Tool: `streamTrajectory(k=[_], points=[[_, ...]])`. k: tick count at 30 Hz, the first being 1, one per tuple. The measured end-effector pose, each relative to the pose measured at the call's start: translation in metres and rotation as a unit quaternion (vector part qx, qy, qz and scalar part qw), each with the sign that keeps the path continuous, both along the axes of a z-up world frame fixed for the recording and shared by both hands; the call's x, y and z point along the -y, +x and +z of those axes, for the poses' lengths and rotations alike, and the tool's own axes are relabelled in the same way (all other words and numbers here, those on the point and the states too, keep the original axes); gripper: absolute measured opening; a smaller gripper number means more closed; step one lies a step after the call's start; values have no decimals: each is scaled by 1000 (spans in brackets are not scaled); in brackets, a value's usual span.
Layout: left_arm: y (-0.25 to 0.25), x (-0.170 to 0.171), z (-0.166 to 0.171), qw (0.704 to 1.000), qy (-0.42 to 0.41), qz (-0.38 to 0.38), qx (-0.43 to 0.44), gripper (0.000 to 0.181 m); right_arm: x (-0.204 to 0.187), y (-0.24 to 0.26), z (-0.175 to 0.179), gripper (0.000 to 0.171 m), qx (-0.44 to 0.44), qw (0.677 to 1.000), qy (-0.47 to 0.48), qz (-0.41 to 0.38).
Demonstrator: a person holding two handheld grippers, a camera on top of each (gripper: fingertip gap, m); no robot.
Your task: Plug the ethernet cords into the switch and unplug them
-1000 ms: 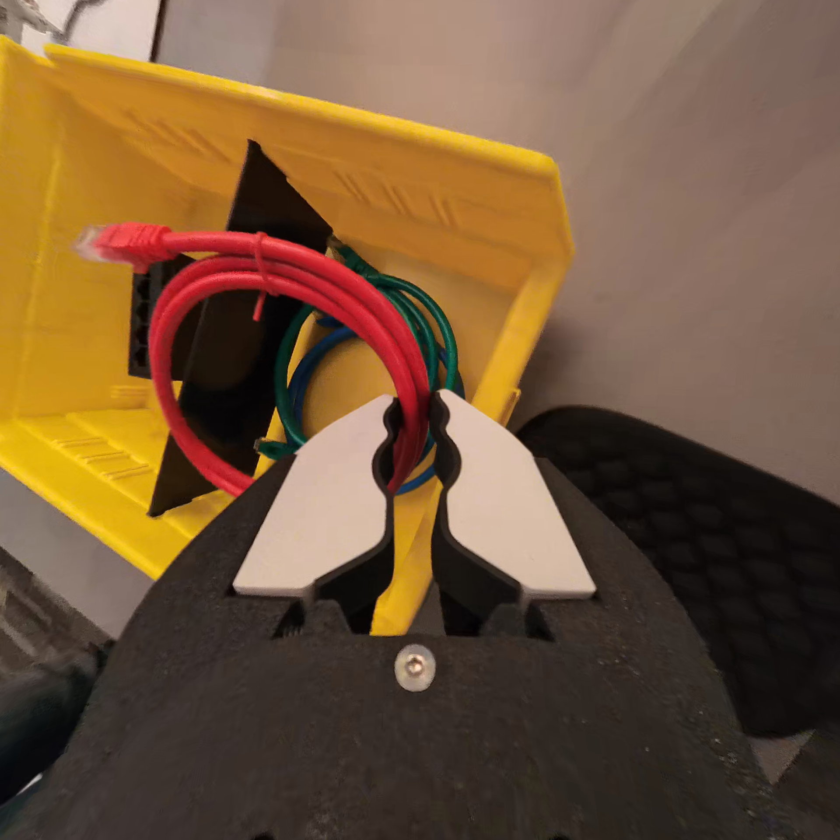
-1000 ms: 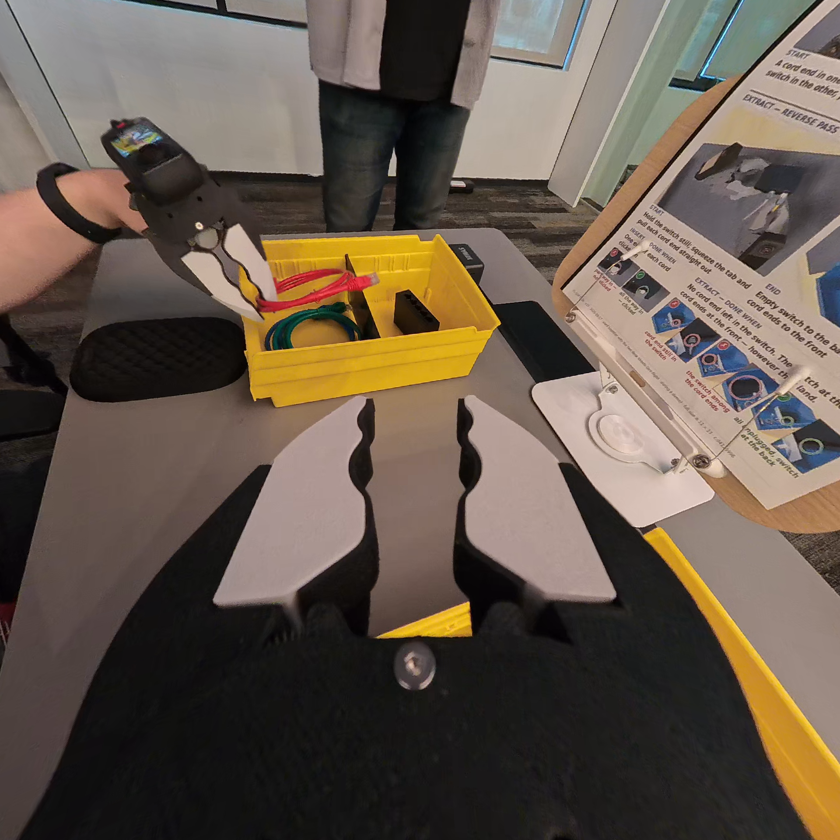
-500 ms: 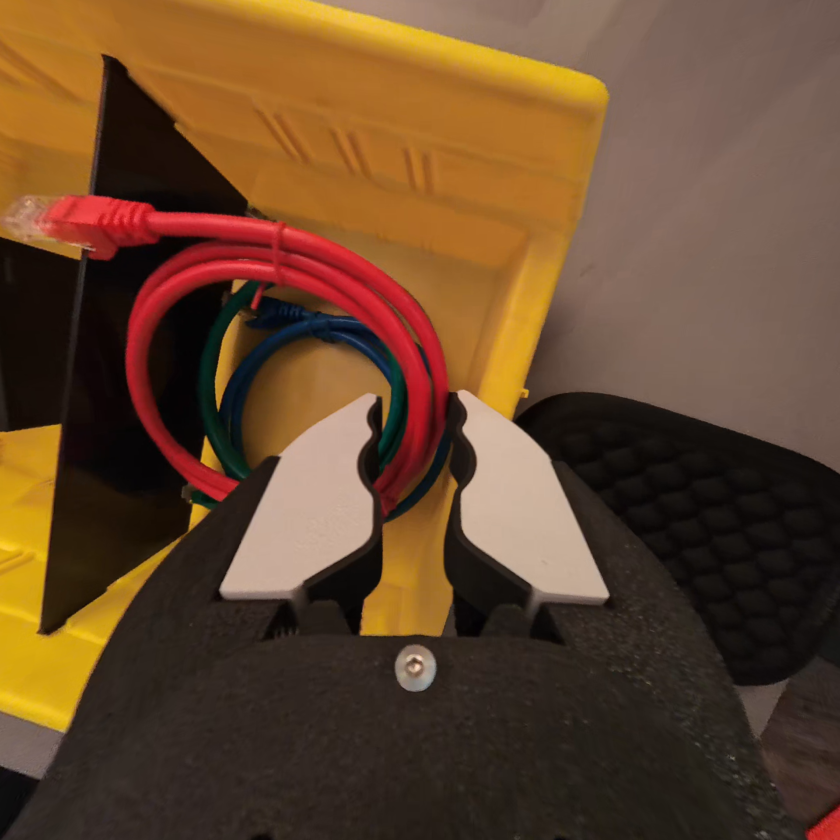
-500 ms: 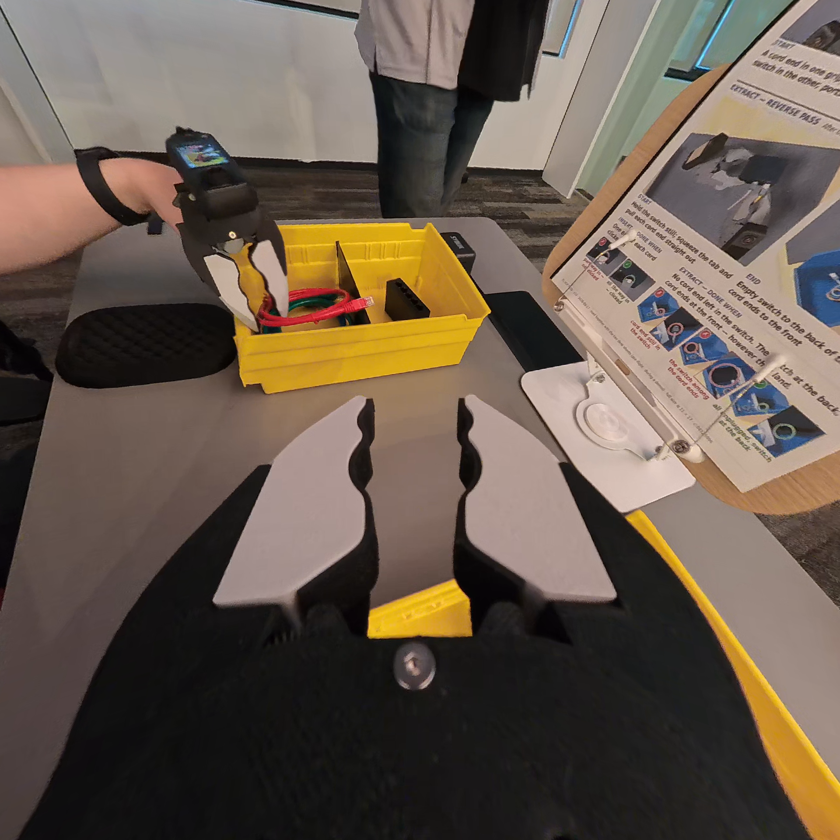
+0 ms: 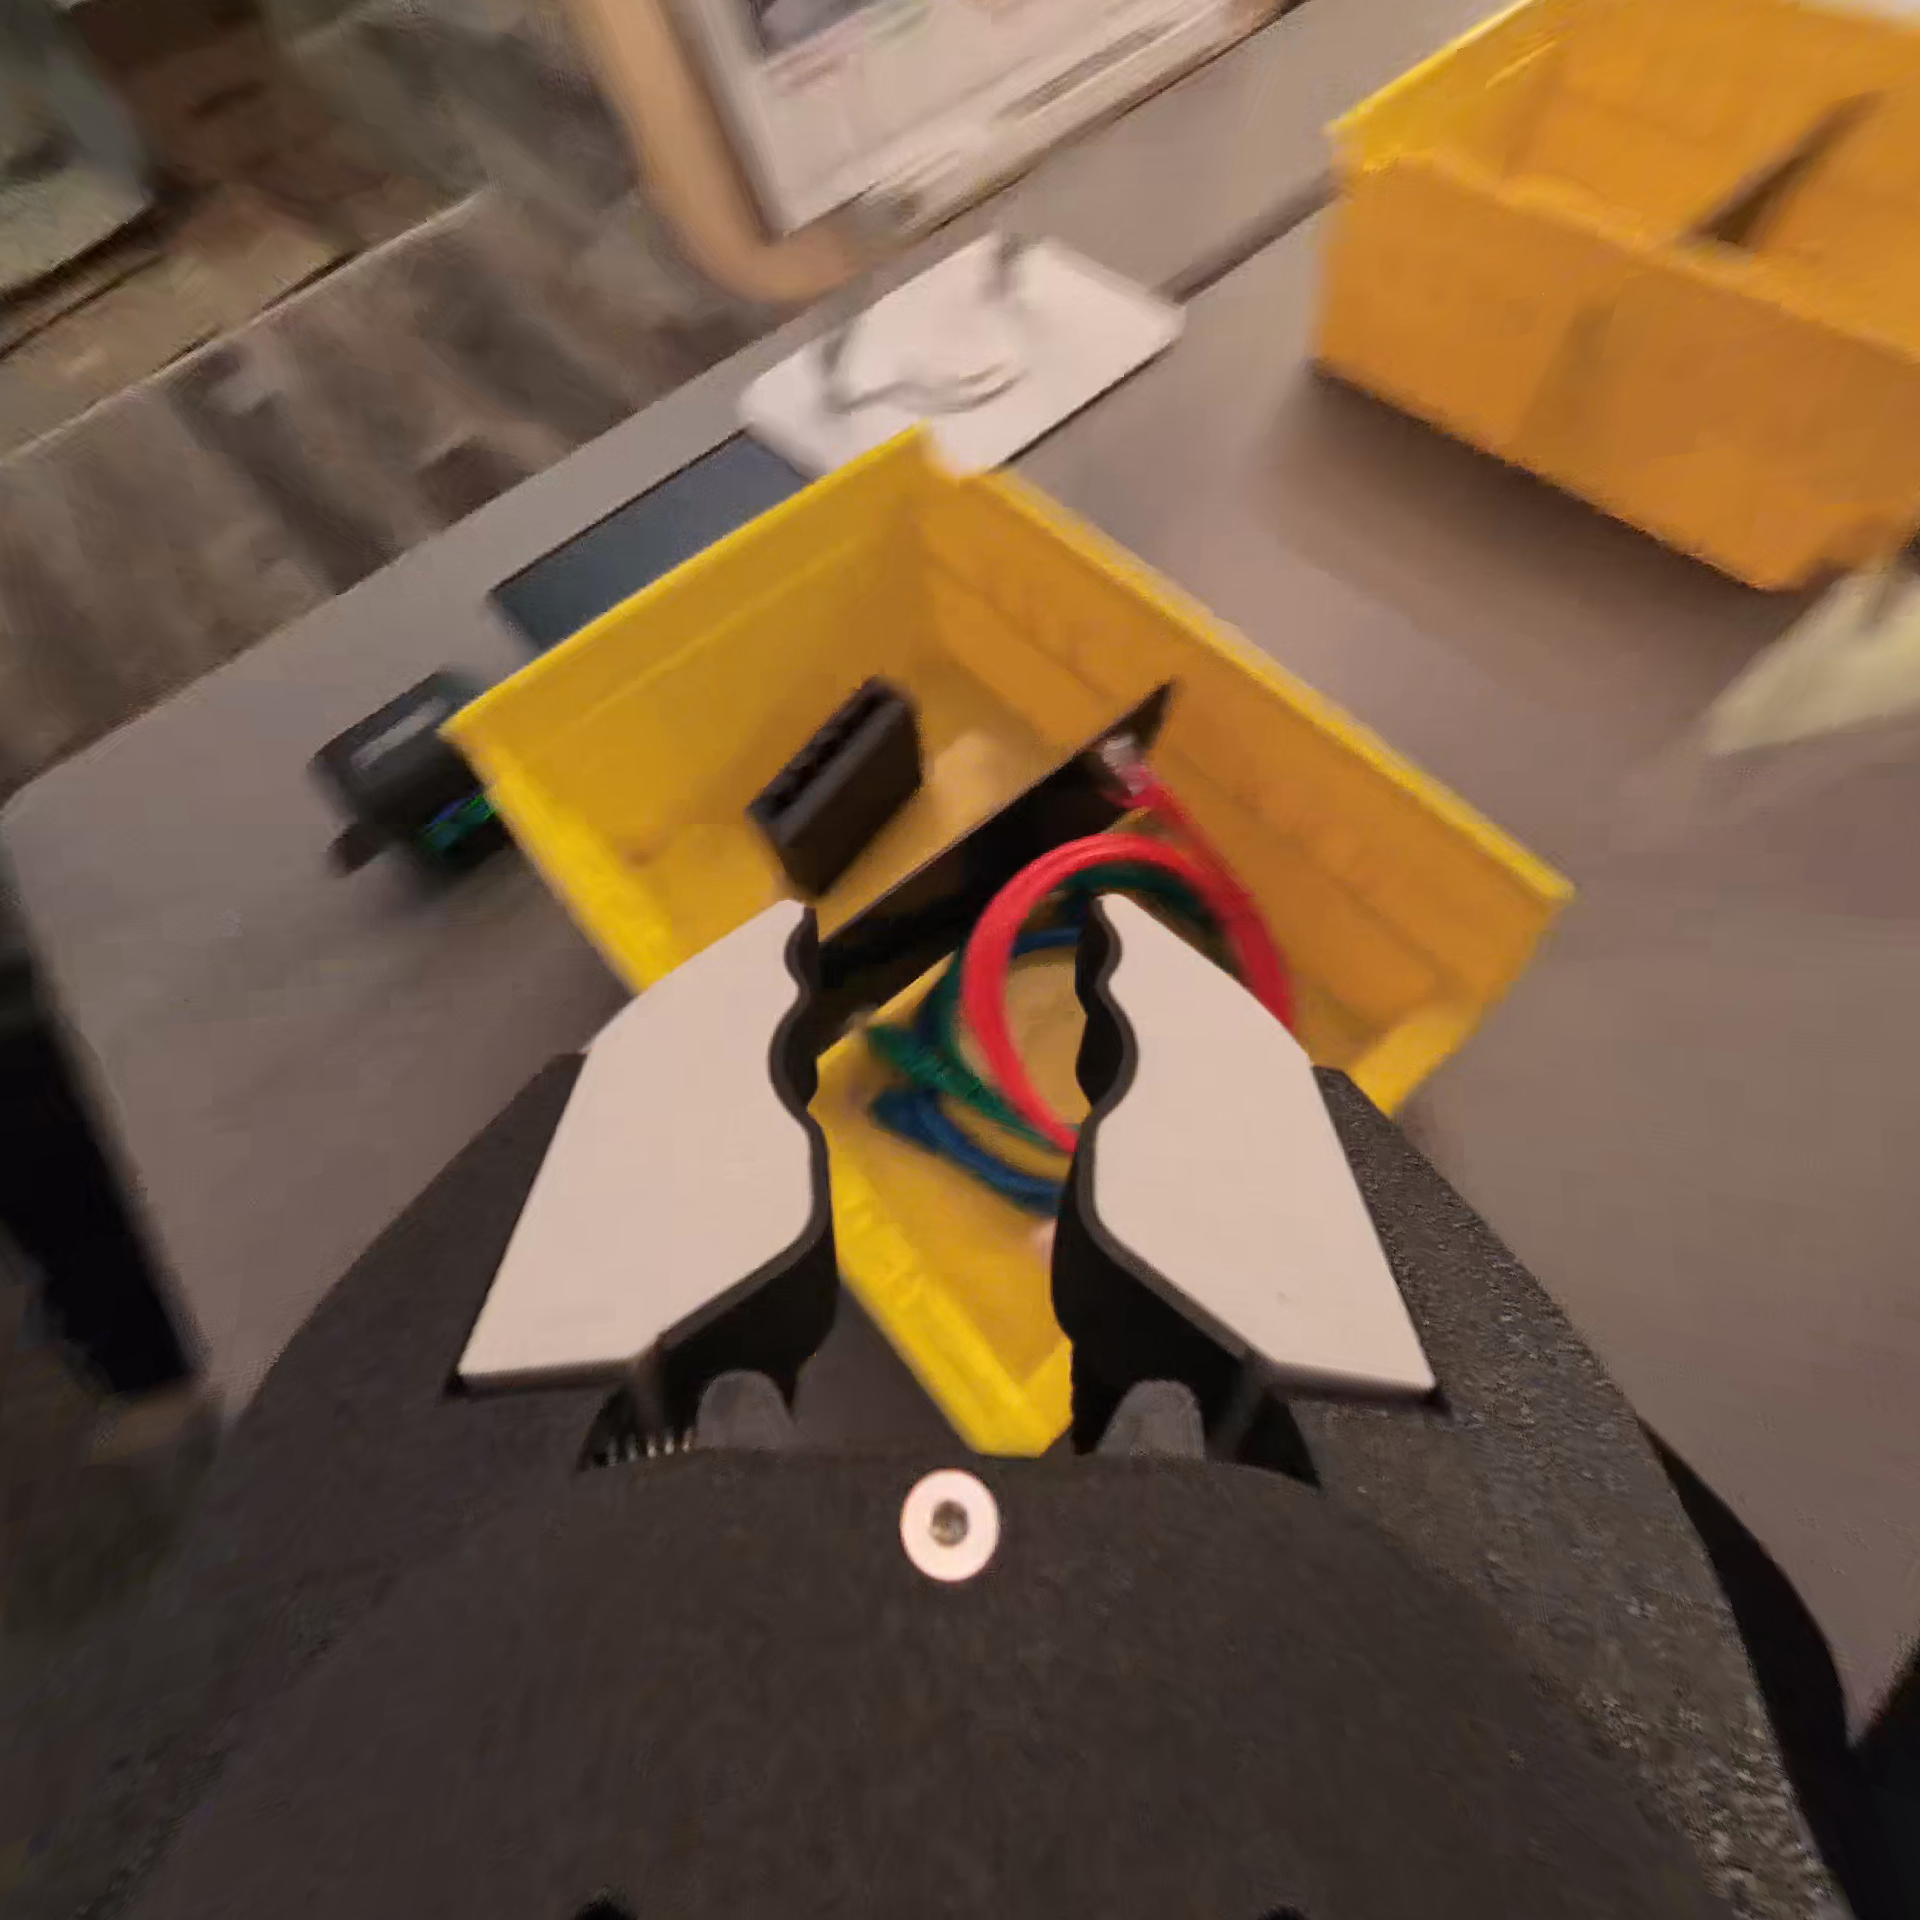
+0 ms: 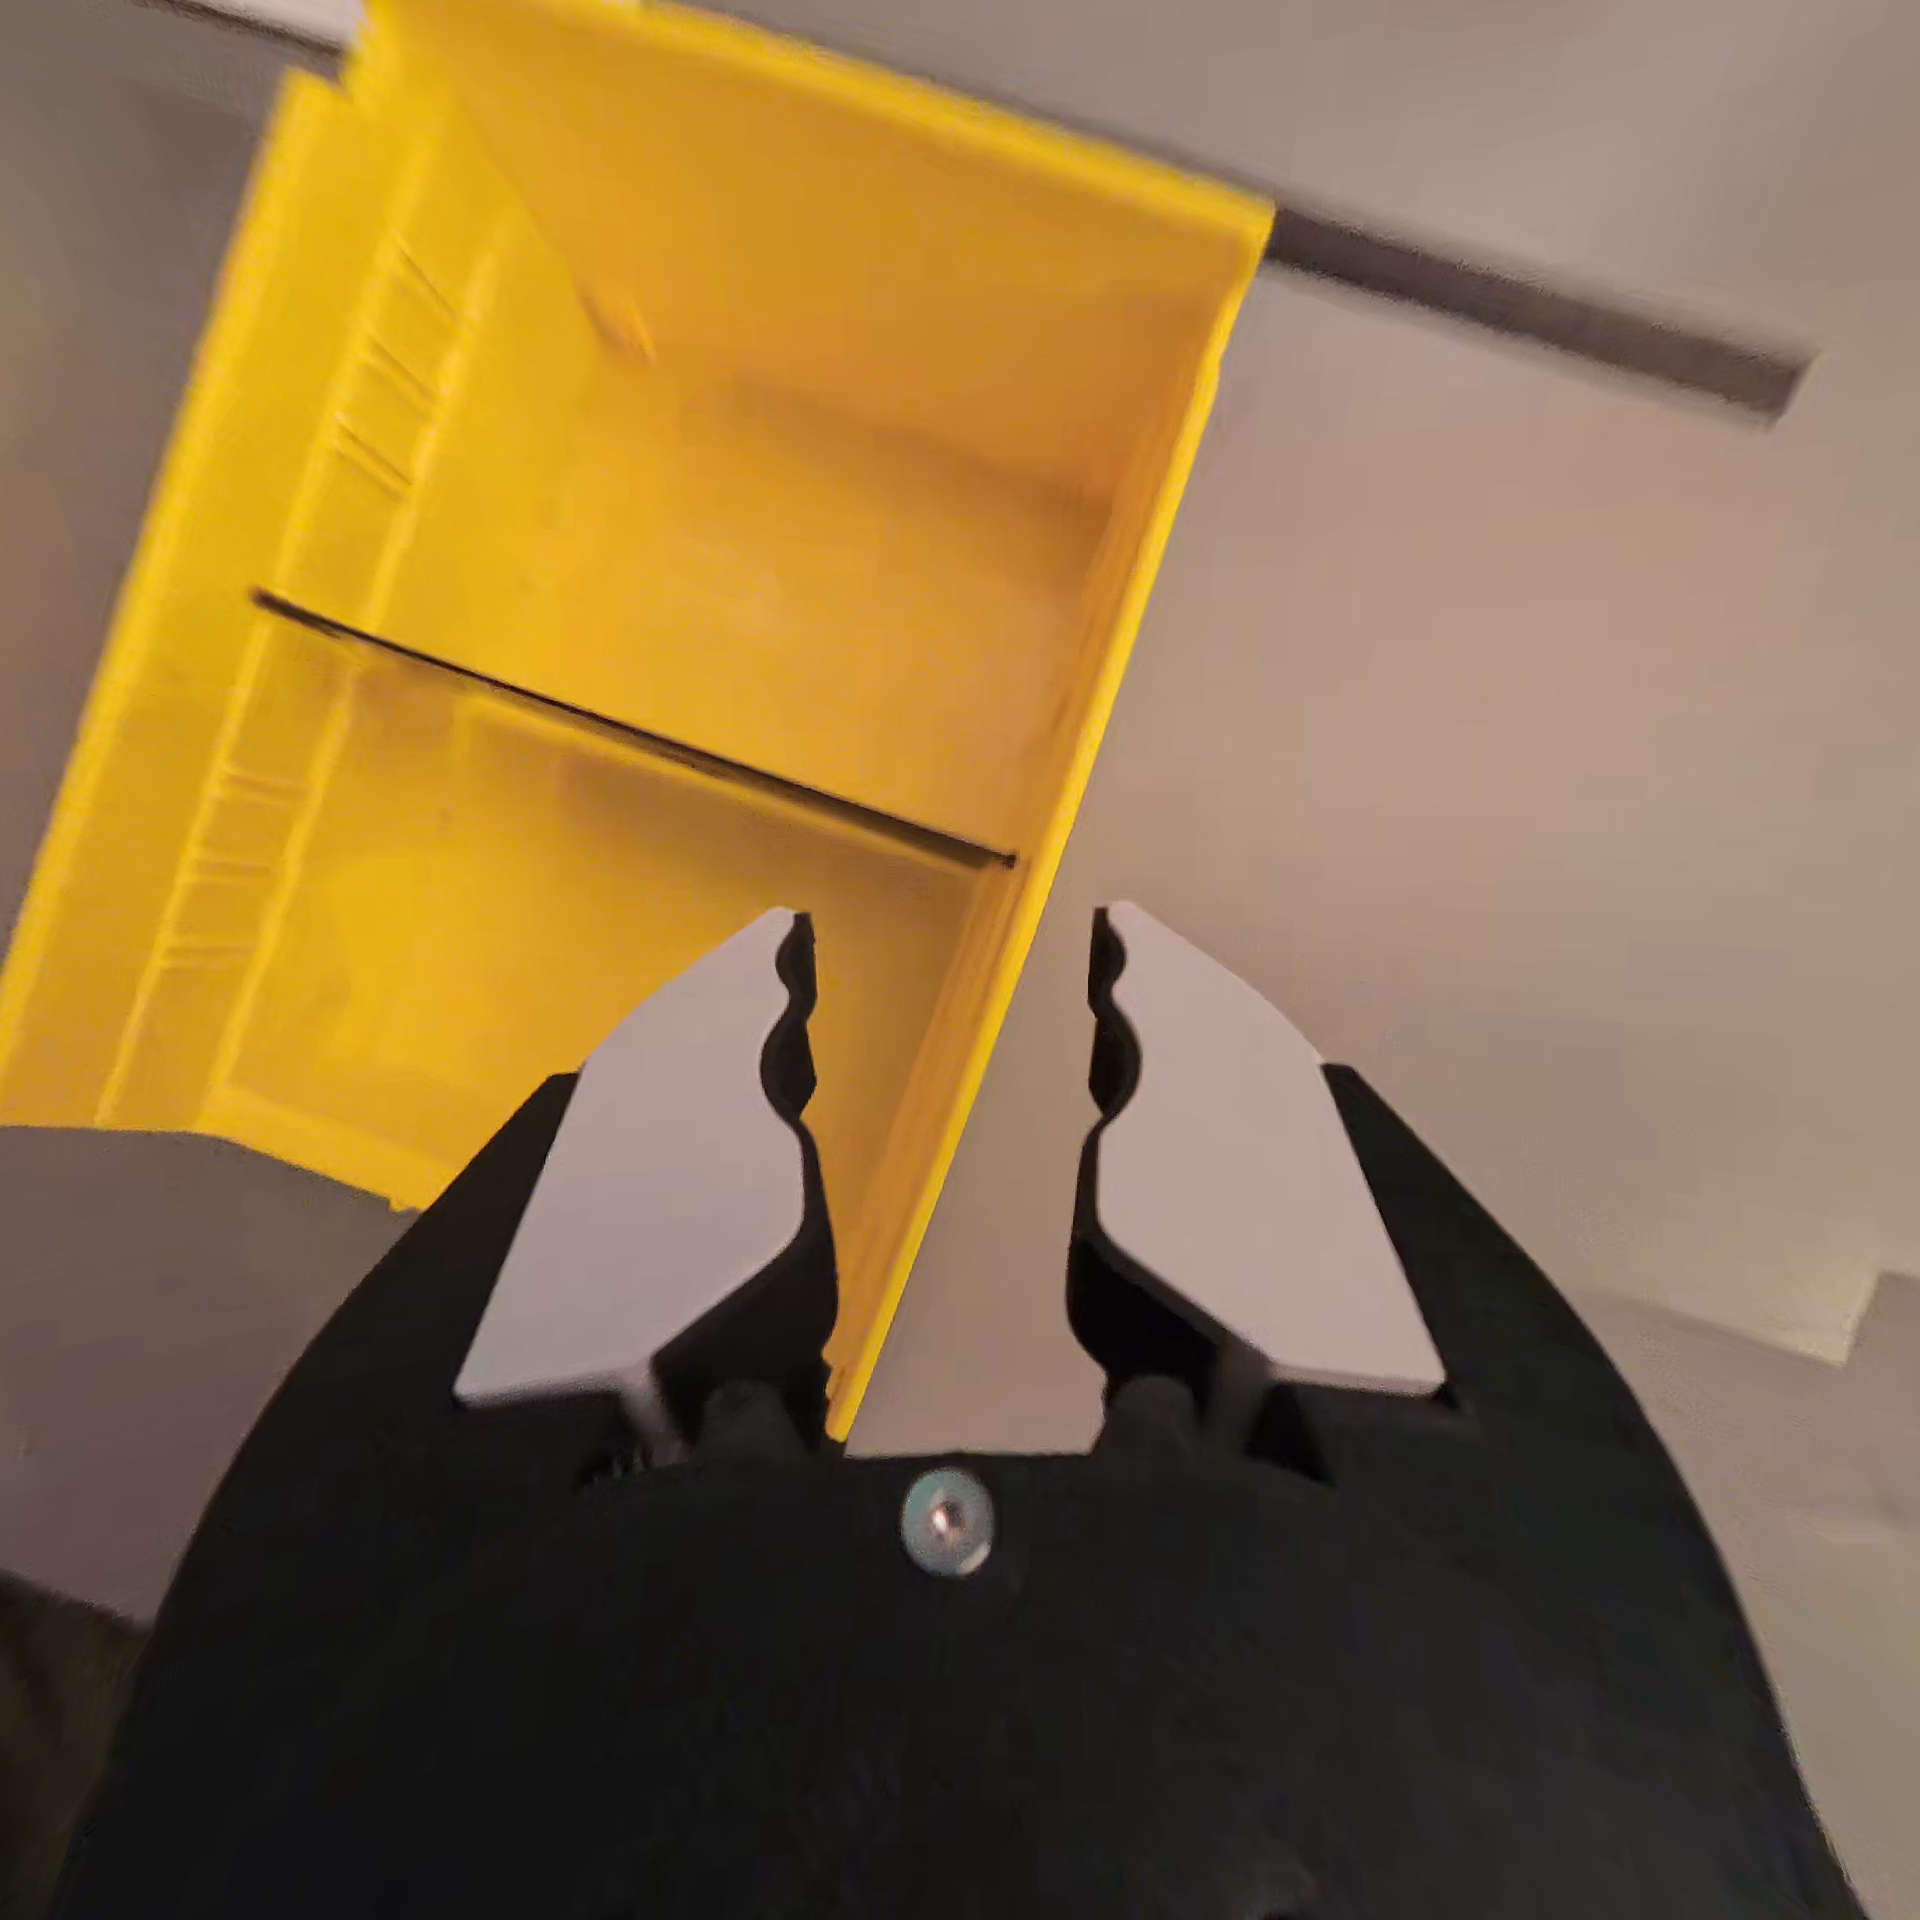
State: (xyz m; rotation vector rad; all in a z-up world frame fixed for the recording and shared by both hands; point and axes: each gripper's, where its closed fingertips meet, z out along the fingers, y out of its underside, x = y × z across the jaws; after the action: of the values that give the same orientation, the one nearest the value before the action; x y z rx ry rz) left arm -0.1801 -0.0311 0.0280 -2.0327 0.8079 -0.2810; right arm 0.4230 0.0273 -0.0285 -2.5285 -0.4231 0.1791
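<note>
In the blurred left wrist view, a yellow bin (image 5: 675,665) with a black divider (image 5: 935,862) holds a black switch (image 5: 842,790) in its far compartment. The coiled red cord (image 5: 997,997), green cord (image 5: 935,1070) and blue cord (image 5: 966,1143) lie in its near compartment. My left gripper (image 5: 951,914) is open above the cords; the red coil shows between the fingers, but the pads do not press on it. My right gripper (image 6: 951,920) is open and holds nothing. It hangs over the right wall of a second, empty yellow bin (image 6: 727,468) with a thin black divider (image 6: 623,727).
The second yellow bin also shows at the far right of the left wrist view (image 5: 1610,343). A small black device (image 5: 405,769), a dark flat pad (image 5: 644,551) and a white stand base (image 5: 966,343) lie beyond the first bin. Grey table (image 6: 1455,727) lies to the right of the empty bin. The tips of one gripper are about 60 cm away from the tips of the other. My left tips are roughly 30 cm from the small black device (image 5: 405,769).
My left gripper opened and let go of the red cord, which now lies in the bin, then drew back and up. My right gripper opened wider and tipped down over the empty bin.
</note>
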Motion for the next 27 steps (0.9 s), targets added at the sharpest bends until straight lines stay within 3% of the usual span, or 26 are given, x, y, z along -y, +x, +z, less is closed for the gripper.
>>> streamTrajectory(k=[2,5,8,14,18,19,27], points=[[-26,-8,-17,995,-39,75,-48,49,3,5,-22,47,2,998,-56,-17],[-28,-9,-43,987,-110,110,-29,44,4,8,-47,42,6,992,-119,-40],[-52,-20,-59,973,-115,178,-88,44,3,-1,-64,34,-5,986,-160,-40],[-64,-21,-96,942,-234,206,-126,45,-6,7,-76,19,26,981,-173,-87],[-68,-23,-115,922,-290,208,-150,30,-6,10,-86,11,9,977,-194,-89],[-64,-22,-119,919,-309,200,-139,13,-6,7,-86,6,-9,976,-198,-88],[-72,-31,-121,907,-347,238,-26,6,-7,9,-86,8,-58,972,-204,-102]])
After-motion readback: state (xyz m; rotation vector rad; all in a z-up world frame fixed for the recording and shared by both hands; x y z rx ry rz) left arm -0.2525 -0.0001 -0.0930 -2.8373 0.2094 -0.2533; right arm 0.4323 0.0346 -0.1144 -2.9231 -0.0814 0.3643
